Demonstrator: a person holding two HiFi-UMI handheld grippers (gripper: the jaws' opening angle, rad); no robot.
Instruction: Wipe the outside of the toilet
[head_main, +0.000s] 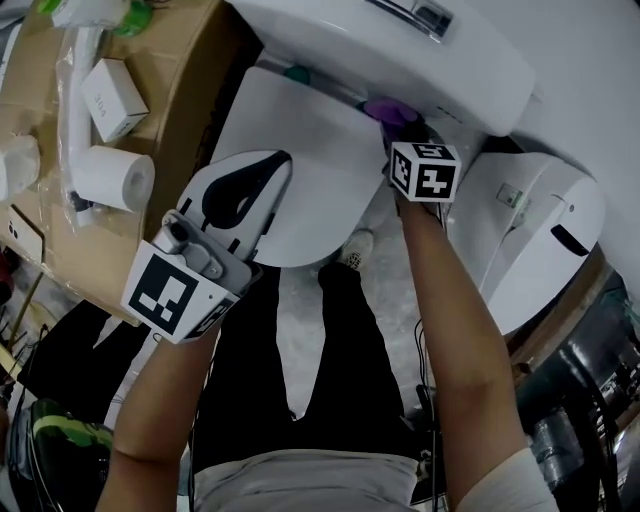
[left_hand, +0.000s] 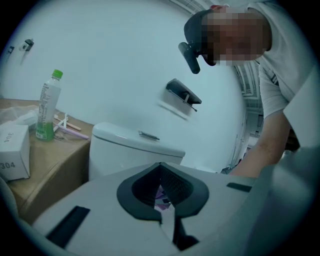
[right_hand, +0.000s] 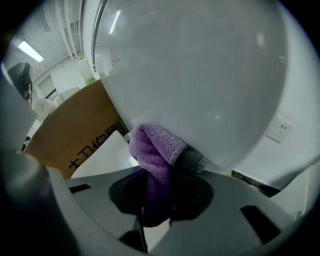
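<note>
The white toilet shows its shut lid (head_main: 300, 150) and its tank (head_main: 400, 45) in the head view. A purple cloth (head_main: 388, 108) is pressed against the tank's lower front, just above the lid's back edge. My right gripper (head_main: 397, 125) is shut on that cloth (right_hand: 152, 150), which bulges out against the smooth white porcelain (right_hand: 200, 75). My left gripper (head_main: 283, 158) hovers over the left side of the lid, its jaws shut with nothing held. In the left gripper view (left_hand: 161, 167) the tank (left_hand: 132, 150) stands straight ahead.
A cardboard box (head_main: 190, 90) beside the toilet carries a toilet paper roll (head_main: 115, 178), a small white box (head_main: 113, 97) and a green-capped bottle (left_hand: 49, 107). A second white toilet (head_main: 540, 230) stands to the right. The person's black-trousered legs and a shoe (head_main: 357, 247) are below the bowl.
</note>
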